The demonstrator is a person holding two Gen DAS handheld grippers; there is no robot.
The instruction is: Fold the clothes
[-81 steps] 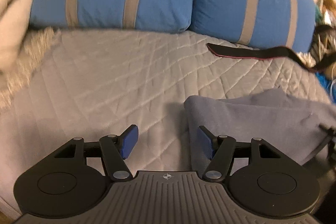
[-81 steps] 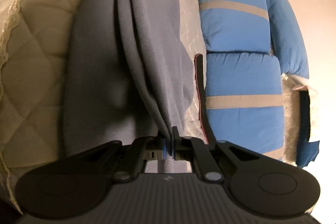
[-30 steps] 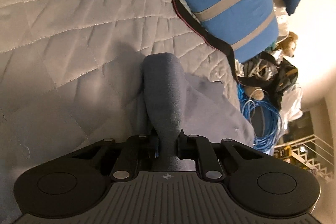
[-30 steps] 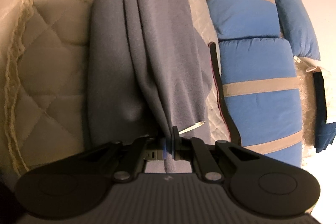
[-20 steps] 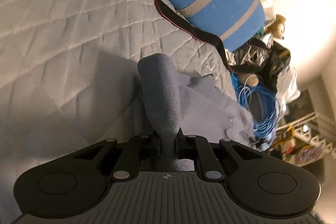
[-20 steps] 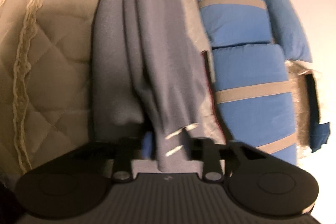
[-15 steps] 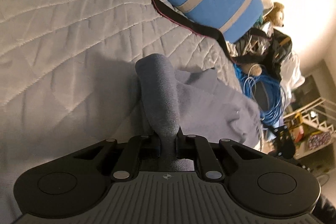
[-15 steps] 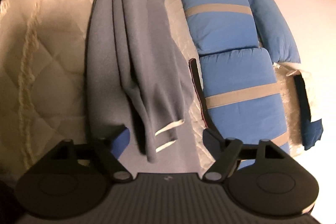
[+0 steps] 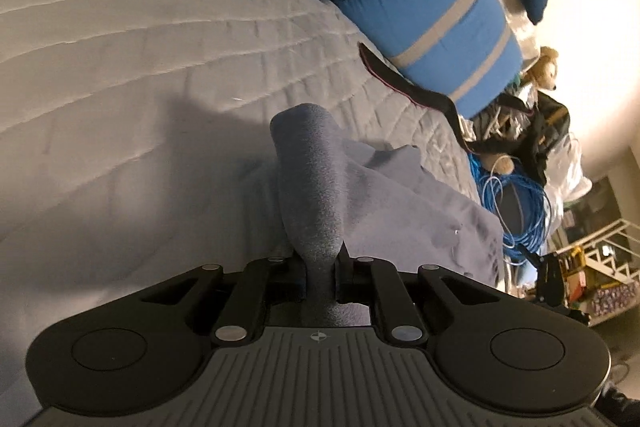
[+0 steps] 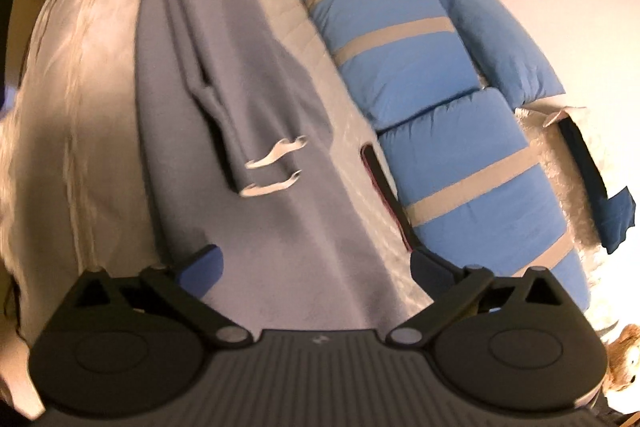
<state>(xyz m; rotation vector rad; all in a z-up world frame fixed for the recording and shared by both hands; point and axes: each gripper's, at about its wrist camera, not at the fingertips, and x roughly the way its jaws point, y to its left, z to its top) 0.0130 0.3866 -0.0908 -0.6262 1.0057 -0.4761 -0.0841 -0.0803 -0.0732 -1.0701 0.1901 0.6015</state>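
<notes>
Left gripper [image 9: 322, 281] clenched on bunched corner of grey fleece garment [image 9: 316, 187], frame centre, over quilted bedspread [image 9: 120, 87]; right gripper [image 10: 316, 263] jaws had just opened, released, garment [image 10: 256, 107] lying upper left. Risk: one-sided pull could drag and skew fold

The garment [image 9: 316, 187] I have here is a plain slate grey-blue, with two small white tags [image 10: 276, 167] on it. The quilt [image 9: 140, 67] under it is pale grey, stitched in diamonds. The pillows [image 10: 400, 67] are bright blue with tan stripes. A black strap [image 9: 404, 87] is edged in dark red. My gripper pads [image 10: 204, 265] are blue.
</notes>
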